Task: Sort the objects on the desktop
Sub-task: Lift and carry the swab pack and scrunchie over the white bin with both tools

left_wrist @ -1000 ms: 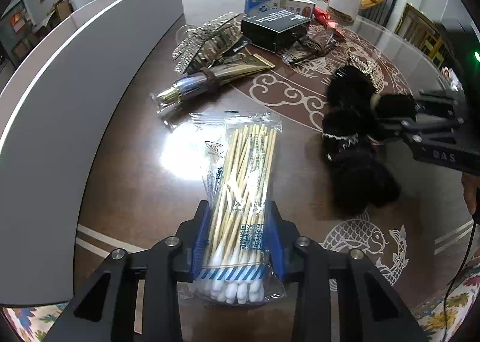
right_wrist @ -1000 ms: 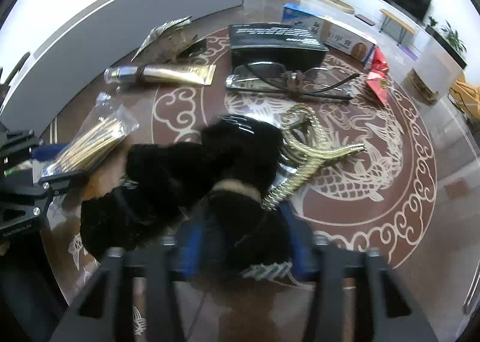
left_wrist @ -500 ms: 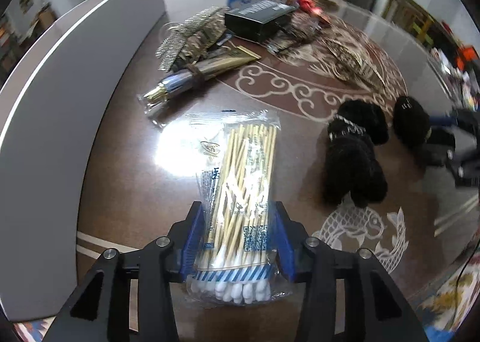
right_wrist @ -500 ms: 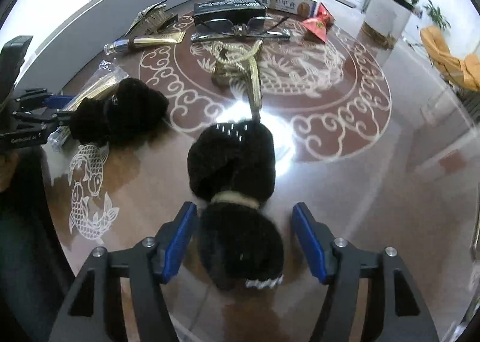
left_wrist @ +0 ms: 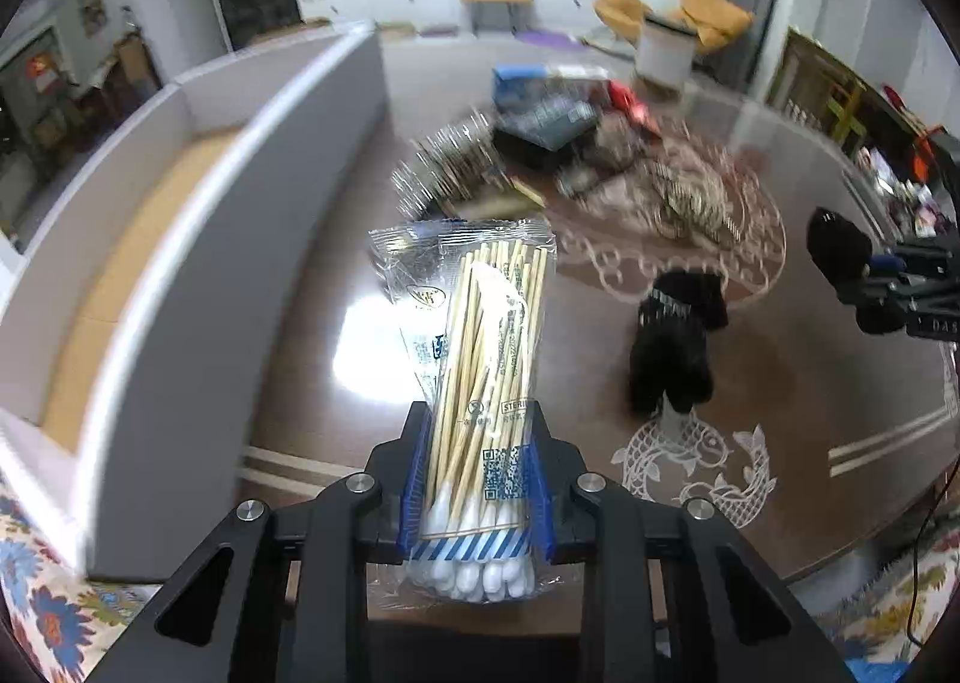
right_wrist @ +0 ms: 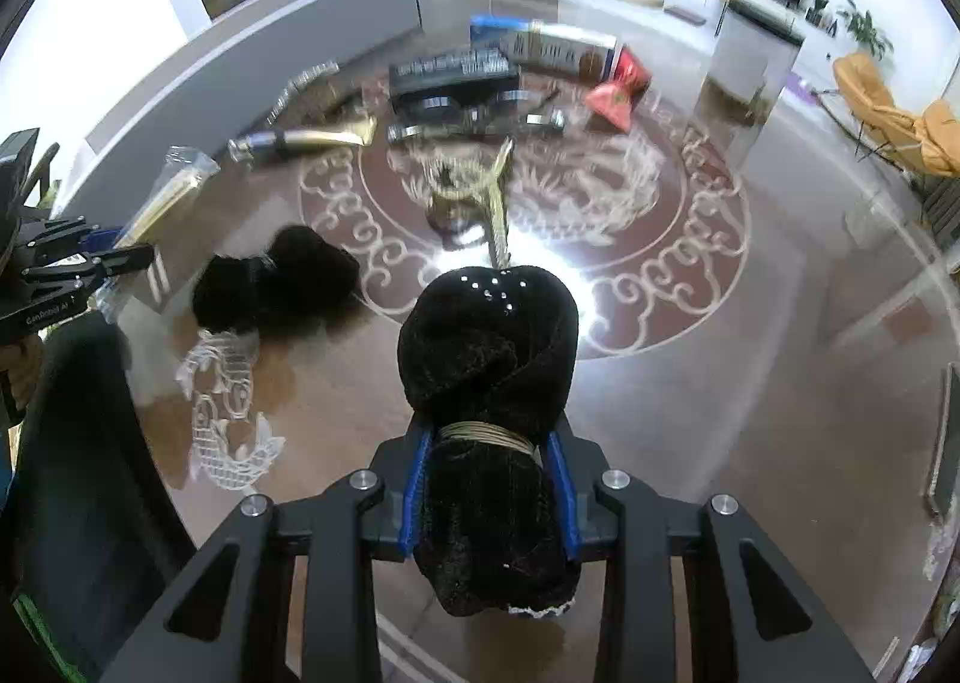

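Since the earlier frame both loads are lifted off the counter: left hand-held gripper, jaws just closed, clamps swab pack; right hand-held gripper, likewise, clamps black scrunchie; second scrunchie, glasses, boxes remain unsorted.

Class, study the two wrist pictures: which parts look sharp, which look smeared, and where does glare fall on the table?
Left wrist view: the clear packet of wooden cotton swabs is sharp, the far clutter smeared, with a white glare patch on the brown patterned table. Right wrist view: the black velvet hair tie is sharp, the boxes behind smeared, with glare just beyond it.
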Motion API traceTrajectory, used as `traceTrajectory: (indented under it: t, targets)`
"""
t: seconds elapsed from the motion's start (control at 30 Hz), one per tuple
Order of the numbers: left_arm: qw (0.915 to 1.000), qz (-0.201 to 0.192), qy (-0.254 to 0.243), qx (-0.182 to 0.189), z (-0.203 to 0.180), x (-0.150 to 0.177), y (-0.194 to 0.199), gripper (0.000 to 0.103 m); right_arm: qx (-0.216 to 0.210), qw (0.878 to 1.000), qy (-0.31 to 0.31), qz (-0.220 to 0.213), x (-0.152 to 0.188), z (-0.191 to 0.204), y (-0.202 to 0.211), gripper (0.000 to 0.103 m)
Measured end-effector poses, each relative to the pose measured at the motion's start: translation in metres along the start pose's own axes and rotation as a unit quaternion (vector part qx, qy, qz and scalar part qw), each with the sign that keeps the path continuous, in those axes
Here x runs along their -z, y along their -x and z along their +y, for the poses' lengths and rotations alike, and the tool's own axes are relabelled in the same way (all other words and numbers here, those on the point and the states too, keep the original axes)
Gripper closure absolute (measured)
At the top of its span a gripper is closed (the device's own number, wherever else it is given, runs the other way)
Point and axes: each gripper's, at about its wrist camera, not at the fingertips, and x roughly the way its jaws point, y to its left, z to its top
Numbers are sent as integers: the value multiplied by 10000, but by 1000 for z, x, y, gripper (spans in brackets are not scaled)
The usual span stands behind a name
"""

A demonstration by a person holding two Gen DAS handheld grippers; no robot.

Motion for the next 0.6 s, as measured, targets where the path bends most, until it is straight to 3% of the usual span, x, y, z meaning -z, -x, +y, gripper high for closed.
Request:
traceTrajectory:
  t: [0.27,0.6]
  targets:
    - [9982,-368,43,-467,2,-8,34,74,-10,9998,-15,-180,-4,5,20,69]
    - [9952,-634,-37,-739,-6,-5,54,74,10,9998,26,-205,-3,10,24,69]
